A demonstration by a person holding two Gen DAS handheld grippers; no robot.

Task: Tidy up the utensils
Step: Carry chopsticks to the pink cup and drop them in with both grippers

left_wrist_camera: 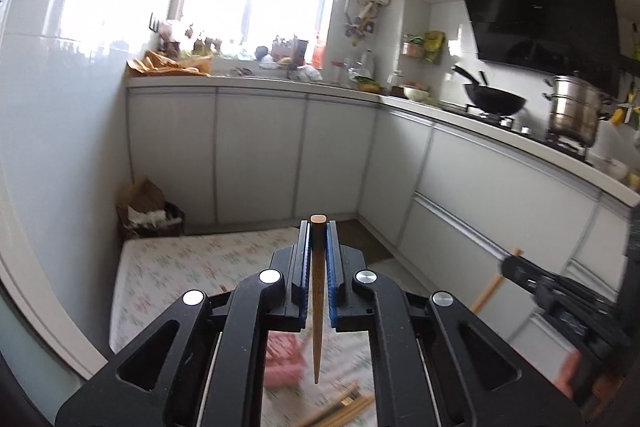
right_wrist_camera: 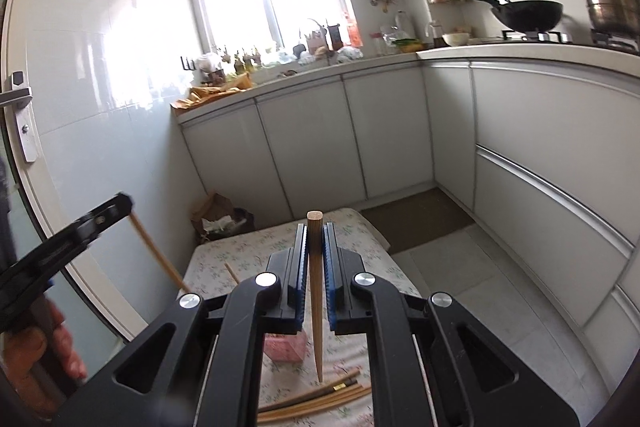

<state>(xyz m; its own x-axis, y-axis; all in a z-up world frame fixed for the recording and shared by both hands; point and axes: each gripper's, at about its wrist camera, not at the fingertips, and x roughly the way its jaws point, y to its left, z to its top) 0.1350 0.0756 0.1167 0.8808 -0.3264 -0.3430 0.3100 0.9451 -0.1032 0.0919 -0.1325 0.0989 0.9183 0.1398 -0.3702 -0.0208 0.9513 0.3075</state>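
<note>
My left gripper (left_wrist_camera: 318, 227) is shut on a wooden chopstick (left_wrist_camera: 317, 291) that points down between the blue pads, held above the table. My right gripper (right_wrist_camera: 315, 229) is shut on another wooden chopstick (right_wrist_camera: 316, 287), also pointing down. Below both lie several loose chopsticks (right_wrist_camera: 316, 401) on the floral tablecloth (right_wrist_camera: 360, 239), next to a pink holder (right_wrist_camera: 286, 347). The loose chopsticks (left_wrist_camera: 340, 411) and pink holder (left_wrist_camera: 282, 359) also show in the left view. The right gripper shows at the right of the left view (left_wrist_camera: 508, 265); the left gripper at the left of the right view (right_wrist_camera: 124, 205).
A small table with a floral cloth (left_wrist_camera: 180, 267) stands in a narrow kitchen. White cabinets (left_wrist_camera: 256, 147) run along the back and right. A wok (left_wrist_camera: 496, 103) and steel pot (left_wrist_camera: 574, 115) sit on the stove. A box of rubbish (left_wrist_camera: 150, 213) sits on the floor behind the table.
</note>
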